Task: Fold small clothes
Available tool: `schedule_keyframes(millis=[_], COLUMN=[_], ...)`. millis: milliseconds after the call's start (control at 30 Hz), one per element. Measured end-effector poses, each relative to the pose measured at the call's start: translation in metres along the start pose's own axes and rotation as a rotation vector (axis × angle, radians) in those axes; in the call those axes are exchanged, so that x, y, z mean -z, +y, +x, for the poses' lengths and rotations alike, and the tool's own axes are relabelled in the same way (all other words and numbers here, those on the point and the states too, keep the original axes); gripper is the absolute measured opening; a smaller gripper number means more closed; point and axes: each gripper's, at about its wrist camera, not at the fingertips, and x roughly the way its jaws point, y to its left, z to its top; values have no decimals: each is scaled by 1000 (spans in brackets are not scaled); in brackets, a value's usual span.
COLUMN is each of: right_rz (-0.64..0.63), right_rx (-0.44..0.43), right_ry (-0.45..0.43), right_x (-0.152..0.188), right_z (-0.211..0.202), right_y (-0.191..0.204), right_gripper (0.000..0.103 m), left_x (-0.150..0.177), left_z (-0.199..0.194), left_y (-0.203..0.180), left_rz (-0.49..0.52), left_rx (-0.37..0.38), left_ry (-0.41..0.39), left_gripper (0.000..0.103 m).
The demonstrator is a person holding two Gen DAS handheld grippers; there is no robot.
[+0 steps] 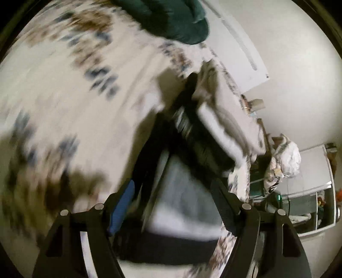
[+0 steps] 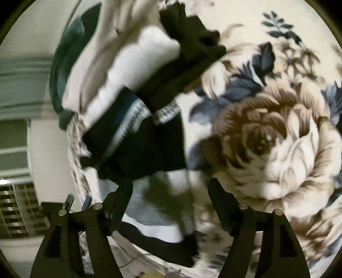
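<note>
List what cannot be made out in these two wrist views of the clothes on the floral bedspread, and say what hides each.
- Left wrist view: the bedspread print is smeared by motion blur.
- Left wrist view: the grey garment ahead of the open left gripper; its type is lost to blur.
- Right wrist view: the stack of clothes; blur hides how many pieces.
- Right wrist view: the garment under the open right gripper is partly covered by the fingers.

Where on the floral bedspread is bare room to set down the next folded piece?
Free: the floral bedspread on the big brown rose, right of the stack of folded clothes. In the left wrist view, bare bedspread lies between that stack and the dark green item. Crowded: beneath both open grippers, where a black-and-white garment lies.
</note>
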Motion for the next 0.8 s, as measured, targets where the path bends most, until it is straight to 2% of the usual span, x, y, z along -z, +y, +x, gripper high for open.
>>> schedule_keyframes(millis=[67,167,300,467,633,667,700,733,767,800], right_rz=[-41,-83,-145,-186,-183,-184,-183,-191,-194,-183], right_rx=[-4,-79,-116,-138,-155,-152,-159,-174,-181,-192], right_ry=[39,88,165,261,259,249,236,220,214,215], right_x=[-7,-26,-58,-86,-100,-101,-102,-101,-100,-99], right_z=[11,32,66,106,127,129,132,133,135,138], right_y=[-3,-2,8,18,31,33,35,38,40,41], right_gripper=[84,93,94,100,100,98,96,81,56,48], left_x=[35,83,127,132,118,116,114,111,107,103], left_z=[-4,3,36,81,86,84,81,78,75,71], left_y=[12,28,44,52,56,55,53,52,51,50], left_rz=[-63,-160,-268,-341,-470,-483,-493,-496,-497,-495], left_rx=[-6,27,86,144,214,215,216,209,215,215], left_ry=[24,70,103,56,-103,-128,-158,-167,-172,-174], left_gripper=[72,72,72,72,70,69,63,40,29,28])
